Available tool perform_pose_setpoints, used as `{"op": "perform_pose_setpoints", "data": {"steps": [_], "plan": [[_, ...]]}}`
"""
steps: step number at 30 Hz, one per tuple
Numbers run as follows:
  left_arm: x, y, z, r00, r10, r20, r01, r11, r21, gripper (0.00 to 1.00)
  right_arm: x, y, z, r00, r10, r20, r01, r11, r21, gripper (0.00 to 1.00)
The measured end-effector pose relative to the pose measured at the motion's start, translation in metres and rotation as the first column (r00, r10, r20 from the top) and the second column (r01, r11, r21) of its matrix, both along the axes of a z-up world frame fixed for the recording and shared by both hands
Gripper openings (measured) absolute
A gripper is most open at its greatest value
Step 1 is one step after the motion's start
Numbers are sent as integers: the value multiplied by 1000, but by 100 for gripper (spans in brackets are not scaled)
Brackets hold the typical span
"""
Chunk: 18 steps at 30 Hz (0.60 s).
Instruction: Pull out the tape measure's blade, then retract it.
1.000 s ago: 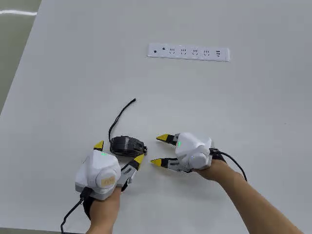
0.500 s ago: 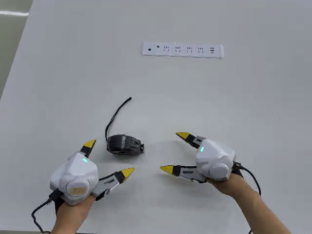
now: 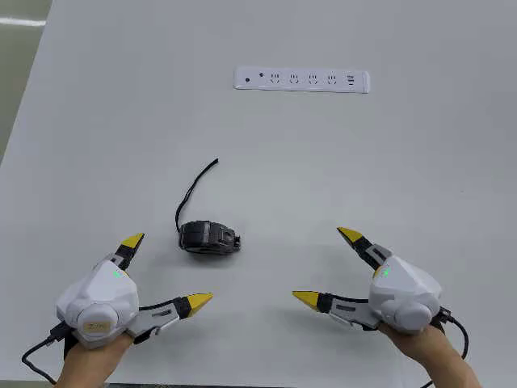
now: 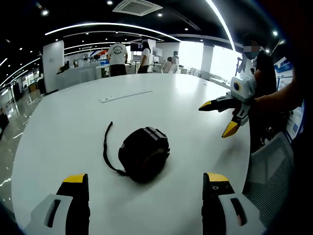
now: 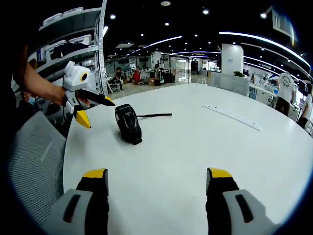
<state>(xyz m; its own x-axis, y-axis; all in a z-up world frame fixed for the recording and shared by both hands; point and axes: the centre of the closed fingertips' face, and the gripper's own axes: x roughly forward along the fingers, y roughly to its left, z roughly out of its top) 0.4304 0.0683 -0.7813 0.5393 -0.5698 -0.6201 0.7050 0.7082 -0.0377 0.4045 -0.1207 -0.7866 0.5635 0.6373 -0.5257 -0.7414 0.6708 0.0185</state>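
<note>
Basically both claws were released. Left gripper [image 3: 167, 269] sat at the near-left of the white table [image 3: 420, 178], jaws spread wide, yellow tips well apart, nothing between them. Right gripper [image 3: 325, 265] sat at the near-right, jaws likewise wide apart, holding nothing.

Tape measure [image 3: 208, 238], dark case, lay on the table between the two grippers and a bit farther from the person than their tips, nearer the left one. Neither gripper touched it. Its black strap [image 3: 192, 196] ran from the case's left side away from the person, curving toward the far side, flat on the table.

Left gripper view: tape measure [image 4: 144, 154] lay just ahead, roughly centred between that gripper's own two jaws, clear of both tips, strap looping off to its left. Right gripper [image 4: 215, 119] came in from the right, jaws apart.

Right gripper view: tape measure [image 5: 128, 123] lay well ahead and left of centre, strap stretched out to its right. Left gripper [image 5: 96, 111] was just left of it, jaws apart, not touching.

White power strip [image 3: 301, 79] lay well beyond the tape measure toward the far side of the table, long side running across. People [image 4: 117, 54] stood in the room behind, too small to make out more.
</note>
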Motion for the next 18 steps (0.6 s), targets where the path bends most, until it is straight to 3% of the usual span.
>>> {"op": "perform_pose_setpoints", "data": {"steps": [4, 5, 6, 9, 12, 18], "plan": [[-3, 3, 1, 1000, -6, -4, 6, 1000, -6, 99, -4, -6, 2, 1000, -22, 1, 22, 1000, 4, 89], [-11, 5, 9, 999, -49, 9, 49, 998, -37, 99, -21, -21, 10, 996, -83, 13, 83, 996, 17, 90], [-26, 7, 19, 995, -95, 32, 98, 990, -100, 100, -44, -36, 12, 989, -145, 6, 144, 989, 25, 92], [-29, 11, 20, 994, -103, 47, 107, 989, -99, 100, -54, -42, 11, 986, -165, -3, 165, 986, 23, 95], [-33, 15, 20, 994, -100, 34, 103, 989, -105, 100, -63, -43, 14, 985, -174, 6, 174, 984, 37, 99], [-41, 18, 19, 991, -127, 49, 131, 987, -91, 100, -76, -42, 16, 983, -182, 7, 181, 983, 43, 100]]}}
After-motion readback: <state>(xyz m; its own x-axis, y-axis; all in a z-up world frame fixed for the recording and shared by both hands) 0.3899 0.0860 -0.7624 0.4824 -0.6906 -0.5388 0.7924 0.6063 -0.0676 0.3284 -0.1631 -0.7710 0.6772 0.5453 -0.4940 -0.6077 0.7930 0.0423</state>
